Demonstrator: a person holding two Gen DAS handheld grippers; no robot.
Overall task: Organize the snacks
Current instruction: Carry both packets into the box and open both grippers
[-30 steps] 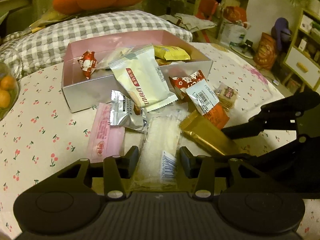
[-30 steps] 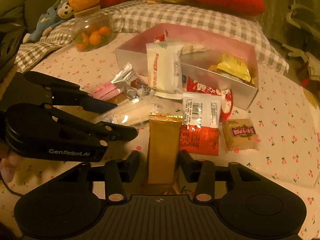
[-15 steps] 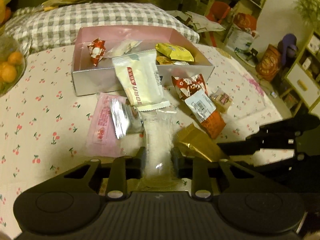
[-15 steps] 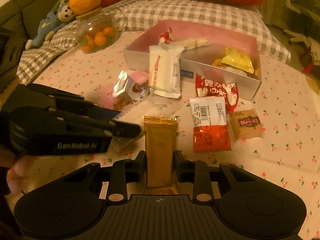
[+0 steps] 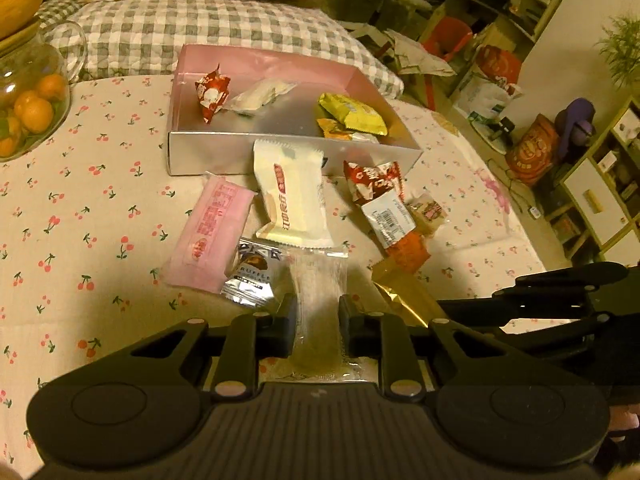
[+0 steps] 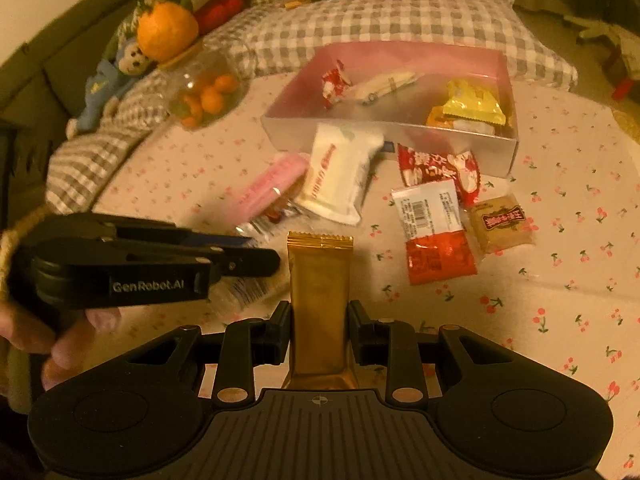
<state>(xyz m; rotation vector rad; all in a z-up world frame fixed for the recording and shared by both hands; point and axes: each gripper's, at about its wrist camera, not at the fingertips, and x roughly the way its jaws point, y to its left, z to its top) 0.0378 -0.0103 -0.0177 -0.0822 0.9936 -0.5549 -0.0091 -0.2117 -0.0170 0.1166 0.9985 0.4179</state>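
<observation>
Lying between right gripper (image 6: 320, 330) jaws: gold snack bar (image 6: 319, 300).

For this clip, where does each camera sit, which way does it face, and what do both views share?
Left wrist: on the left gripper, looking forward and down along its fingers closing on the clear packet; the right gripper enters at right.
Right wrist: on the right gripper, looking forward and down along its fingers clamped on the gold bar; the left gripper and a hand show at left.
Shared: the pink box, white packet, cherry-print cloth.
</observation>
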